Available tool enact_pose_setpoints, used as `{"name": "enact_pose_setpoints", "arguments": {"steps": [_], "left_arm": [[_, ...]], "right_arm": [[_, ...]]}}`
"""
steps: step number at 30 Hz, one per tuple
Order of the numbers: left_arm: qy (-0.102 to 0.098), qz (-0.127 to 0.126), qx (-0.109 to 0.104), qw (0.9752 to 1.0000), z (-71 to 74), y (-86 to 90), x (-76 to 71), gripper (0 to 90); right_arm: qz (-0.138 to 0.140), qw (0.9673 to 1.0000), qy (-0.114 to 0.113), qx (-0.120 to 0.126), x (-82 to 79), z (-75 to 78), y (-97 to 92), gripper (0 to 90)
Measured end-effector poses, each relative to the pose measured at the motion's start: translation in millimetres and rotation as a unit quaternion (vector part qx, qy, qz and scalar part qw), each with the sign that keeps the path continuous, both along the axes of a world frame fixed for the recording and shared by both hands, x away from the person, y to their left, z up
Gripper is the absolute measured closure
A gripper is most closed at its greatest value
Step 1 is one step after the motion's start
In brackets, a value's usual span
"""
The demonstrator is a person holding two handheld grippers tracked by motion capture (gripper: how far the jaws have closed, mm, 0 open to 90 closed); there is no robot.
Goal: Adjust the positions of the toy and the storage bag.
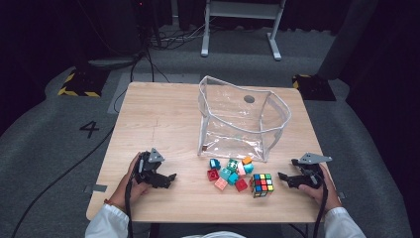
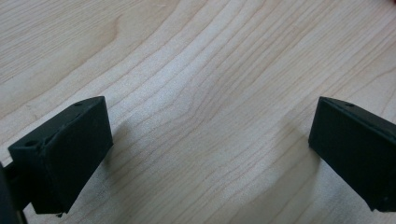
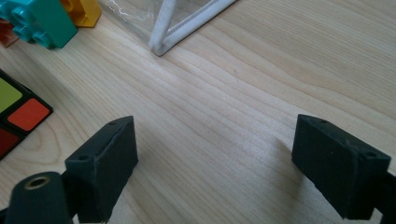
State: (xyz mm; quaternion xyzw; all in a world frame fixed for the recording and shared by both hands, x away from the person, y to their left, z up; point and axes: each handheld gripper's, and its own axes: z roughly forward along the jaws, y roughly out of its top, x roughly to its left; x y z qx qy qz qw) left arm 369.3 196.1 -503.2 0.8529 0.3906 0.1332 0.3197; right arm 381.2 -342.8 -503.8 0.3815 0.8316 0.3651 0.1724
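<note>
High view: I see a wooden table [image 1: 163,119] with a clear plastic bag [image 1: 240,119] standing upright near its middle.
Blocks: a cluster of small coloured blocks [image 1: 229,173] lies just in front of the bag.
Cube: a puzzle cube [image 1: 262,185] sits right of the blocks, near my right gripper [image 1: 283,177].
Left gripper [image 1: 171,177]: jaws spread, nothing between them, low over bare wood left of the blocks.
Right gripper: jaws spread wide and empty, pointing toward the cube.
</note>
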Motion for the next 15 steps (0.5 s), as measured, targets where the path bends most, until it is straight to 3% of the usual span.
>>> {"name": "enact_pose_setpoints", "arguments": {"steps": [8,13,15], "left_arm": [[0.000,-0.004,0.000,1.0000,0.0,0.9,-0.6,0.1],[0.003,-0.027,-0.005,0.9996,-0.5,1.4,4.1,0.0],[0.003,-0.025,-0.002,0.9997,0.1,0.8,4.9,0.1]], "right_arm": [[0.000,1.0000,0.000,0.000,0.2,-0.1,-0.1,13.7],[0.010,0.9999,0.002,-0.002,1.9,0.4,-2.1,13.8],[0.010,0.9999,0.002,0.002,3.9,1.2,-4.3,19.8]]}}
